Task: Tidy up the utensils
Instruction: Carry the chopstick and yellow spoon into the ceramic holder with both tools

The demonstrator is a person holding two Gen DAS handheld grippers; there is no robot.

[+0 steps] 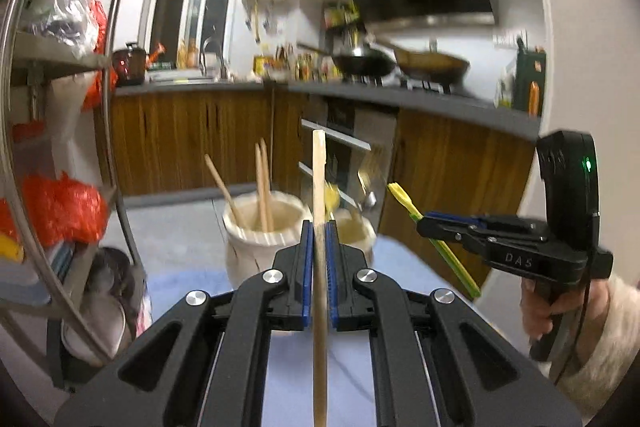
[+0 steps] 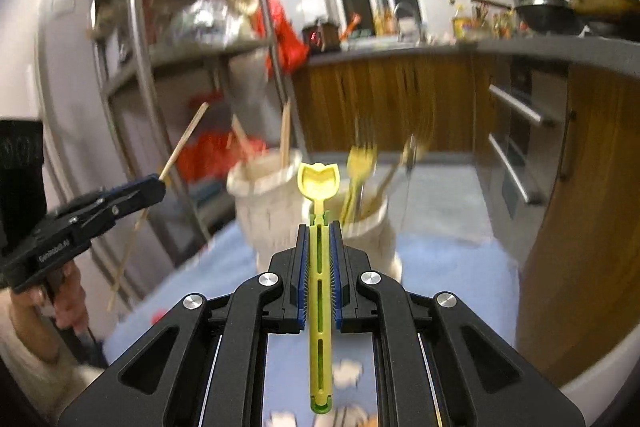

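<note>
My left gripper (image 1: pixel 319 227) is shut on a wooden chopstick (image 1: pixel 319 171) that points up and forward. It also shows in the right wrist view (image 2: pixel 158 183) at the left. My right gripper (image 2: pixel 320 225) is shut on a yellow-green plastic spoon (image 2: pixel 319 181), bowl end forward. It shows in the left wrist view (image 1: pixel 420 223) at the right. Ahead stand two cream holders on a blue table: the left holder (image 1: pixel 262 231) has several chopsticks (image 1: pixel 262 187), the right holder (image 2: pixel 370 231) has a yellow fork (image 2: pixel 360 163) and other cutlery. Both grippers hang just short of the holders.
The blue table top (image 2: pixel 448 267) carries the holders. A metal shelf rack (image 1: pixel 108 147) with red bags stands at the left. Wooden cabinets, an oven (image 1: pixel 352 147) and a counter with pans (image 1: pixel 364 61) run behind. The floor lies between.
</note>
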